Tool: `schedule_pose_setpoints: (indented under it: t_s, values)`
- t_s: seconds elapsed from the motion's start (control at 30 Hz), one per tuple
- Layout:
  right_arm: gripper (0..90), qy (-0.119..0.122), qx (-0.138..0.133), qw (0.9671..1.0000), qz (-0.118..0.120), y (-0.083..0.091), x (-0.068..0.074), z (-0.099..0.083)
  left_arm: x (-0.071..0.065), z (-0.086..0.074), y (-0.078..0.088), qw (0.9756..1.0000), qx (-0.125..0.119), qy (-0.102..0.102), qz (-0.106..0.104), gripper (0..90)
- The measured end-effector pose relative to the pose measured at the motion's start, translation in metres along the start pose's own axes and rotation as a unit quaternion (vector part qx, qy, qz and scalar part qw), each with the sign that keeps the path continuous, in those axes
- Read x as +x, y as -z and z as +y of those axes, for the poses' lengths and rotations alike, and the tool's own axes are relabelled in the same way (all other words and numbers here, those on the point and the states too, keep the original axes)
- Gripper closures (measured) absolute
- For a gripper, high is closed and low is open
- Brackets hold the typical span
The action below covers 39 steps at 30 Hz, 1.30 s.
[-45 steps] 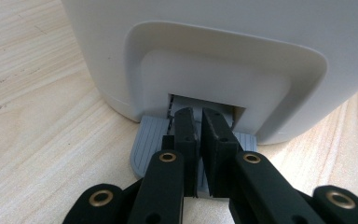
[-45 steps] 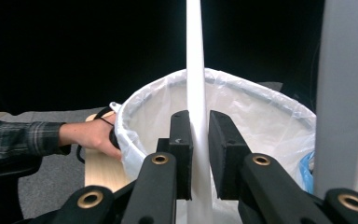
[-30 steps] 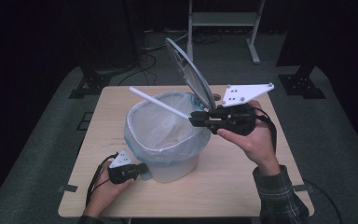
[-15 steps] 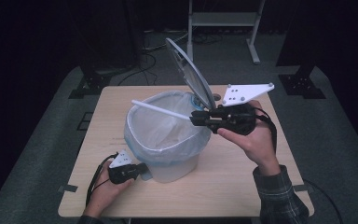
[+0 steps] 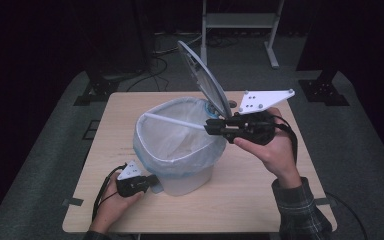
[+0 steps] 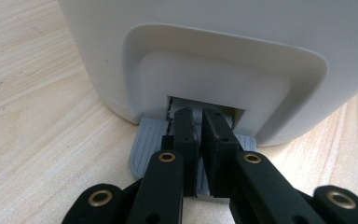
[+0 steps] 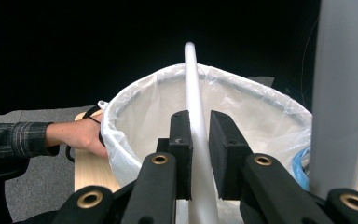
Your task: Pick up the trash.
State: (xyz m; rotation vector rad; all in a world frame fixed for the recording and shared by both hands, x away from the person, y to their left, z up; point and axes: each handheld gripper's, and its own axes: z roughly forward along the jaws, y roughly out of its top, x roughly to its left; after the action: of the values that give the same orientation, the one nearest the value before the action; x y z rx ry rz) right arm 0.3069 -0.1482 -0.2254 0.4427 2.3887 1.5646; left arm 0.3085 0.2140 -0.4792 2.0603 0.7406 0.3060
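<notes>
On the pale wooden table (image 5: 260, 200) stands a lined pedal bin (image 5: 180, 150), lid (image 5: 202, 77) up. The left gripper (image 6: 199, 140), jaws closed, presses its pedal (image 6: 144, 144). The right gripper (image 7: 200, 154) clamps a white rod (image 7: 192, 93) whose long axis spans the open mouth, away from that hand.

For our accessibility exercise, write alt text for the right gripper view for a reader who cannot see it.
The right gripper has its black fingers shut on a thin white rod that reaches out over an open white bin lined with a clear bag. A hand in a plaid sleeve is at the bin's left side.
</notes>
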Motion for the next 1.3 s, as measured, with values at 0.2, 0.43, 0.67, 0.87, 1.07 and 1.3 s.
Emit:
schedule_pose_setpoints:
  t_s: [0.2, 0.43, 0.67, 0.87, 1.07, 1.3]
  values:
    - [78.6, 0.002, 0.000, 1.0000, 0.001, 0.001, 0.001, 0.000, 0.000, 0.000, 0.000, 1.0000, 0.000, -0.001, 0.000, 84.7]
    - [77.6, 0.005, -0.005, 1.0000, 0.002, 0.002, 0.002, 0.002, 0.000, 0.000, 0.000, 1.0000, 0.000, -0.001, 0.000, 84.7]
    - [77.5, 0.009, -0.010, 0.9999, 0.001, 0.009, 0.005, 0.003, 0.000, 0.000, 0.000, 1.0000, 0.000, -0.001, 0.000, 84.7]
    - [77.4, 0.007, -0.009, 0.9999, -0.002, 0.018, 0.008, -0.003, 0.000, 0.000, 0.000, 1.0000, 0.001, 0.000, 0.000, 84.7]
    - [77.3, -0.002, -0.009, 0.9999, -0.010, 0.030, 0.006, -0.016, 0.000, 0.000, 0.000, 1.0000, 0.000, 0.001, 0.001, 84.7]
    - [77.0, -0.015, -0.009, 0.9996, -0.022, 0.043, 0.001, -0.030, -0.001, 0.000, 0.000, 1.0000, 0.000, 0.001, 0.002, 84.7]
